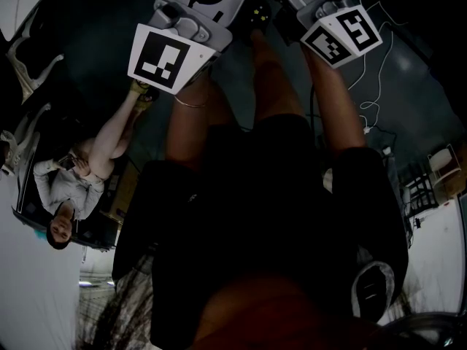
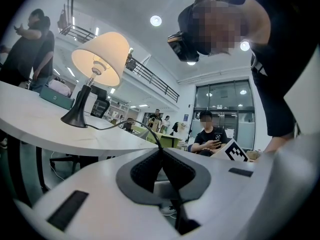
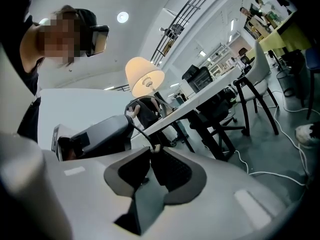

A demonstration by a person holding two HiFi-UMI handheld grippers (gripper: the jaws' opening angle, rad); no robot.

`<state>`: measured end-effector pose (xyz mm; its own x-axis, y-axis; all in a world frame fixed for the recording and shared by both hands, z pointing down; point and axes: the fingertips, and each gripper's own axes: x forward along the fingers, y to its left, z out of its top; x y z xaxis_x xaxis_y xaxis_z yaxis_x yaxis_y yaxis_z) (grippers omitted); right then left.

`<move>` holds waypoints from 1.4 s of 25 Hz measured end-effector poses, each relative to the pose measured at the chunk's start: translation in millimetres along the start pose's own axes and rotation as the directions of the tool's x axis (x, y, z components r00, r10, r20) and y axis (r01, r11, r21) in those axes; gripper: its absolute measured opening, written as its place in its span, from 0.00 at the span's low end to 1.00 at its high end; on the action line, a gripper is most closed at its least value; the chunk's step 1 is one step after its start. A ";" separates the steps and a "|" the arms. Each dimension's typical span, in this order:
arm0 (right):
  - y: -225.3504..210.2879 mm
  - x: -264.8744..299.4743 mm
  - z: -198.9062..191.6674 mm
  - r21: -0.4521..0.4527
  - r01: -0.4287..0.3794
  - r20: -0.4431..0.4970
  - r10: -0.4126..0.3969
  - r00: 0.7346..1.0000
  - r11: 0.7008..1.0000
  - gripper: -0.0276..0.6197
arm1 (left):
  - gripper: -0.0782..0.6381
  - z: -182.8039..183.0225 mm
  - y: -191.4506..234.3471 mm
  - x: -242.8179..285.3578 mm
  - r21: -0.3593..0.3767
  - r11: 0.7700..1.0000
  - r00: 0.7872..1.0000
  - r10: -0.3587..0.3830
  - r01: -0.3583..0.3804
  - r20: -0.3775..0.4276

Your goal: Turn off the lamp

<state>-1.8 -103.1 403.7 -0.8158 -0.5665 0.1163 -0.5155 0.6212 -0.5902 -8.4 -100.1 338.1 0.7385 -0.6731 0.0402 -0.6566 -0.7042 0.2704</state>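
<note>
Left side first: your left forearm [image 1: 193, 122] runs up the head view toward the top edge, with the left marker cube [image 1: 171, 57] sitting upper left. The left gripper [image 2: 160, 151] is clenched, jaws tip to tip on the black cord [image 2: 131, 121], which drops into the pinch at centre frame.

Follow that cord leftward and there's the lamp [image 2: 95, 70], upper left of the left gripper view. It stands on its flared black base [image 2: 76, 118] on the white table [image 2: 45, 129]. The cream shade [image 2: 107, 49] is glowing, so the lamp is lit. Its long axis climbs from base to shade, leaning a touch right in the frame, with the shade's mouth facing down.

Now the right: your right forearm [image 1: 336, 100] reaches up alongside, with the right marker cube [image 1: 343, 35] upper right. The right gripper [image 3: 153, 150] has its jaw tips nipped onto a small pale piece [image 3: 156, 147] on the cord, centre of the right gripper view.
</note>
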 end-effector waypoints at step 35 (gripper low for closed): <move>-13.3 -18.7 3.9 0.460 -0.152 0.171 0.081 0.982 0.875 0.14 | 0.20 -112.9 8.1 -23.1 0.006 1.000 0.968 -0.027 0.029 -0.251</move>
<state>21.3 -102.9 406.3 -0.7981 -0.5984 -0.0704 -0.2062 0.3811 -0.9013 -13.5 -64.8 448.0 0.7708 -0.5755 0.2733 -0.6355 -0.7249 0.2657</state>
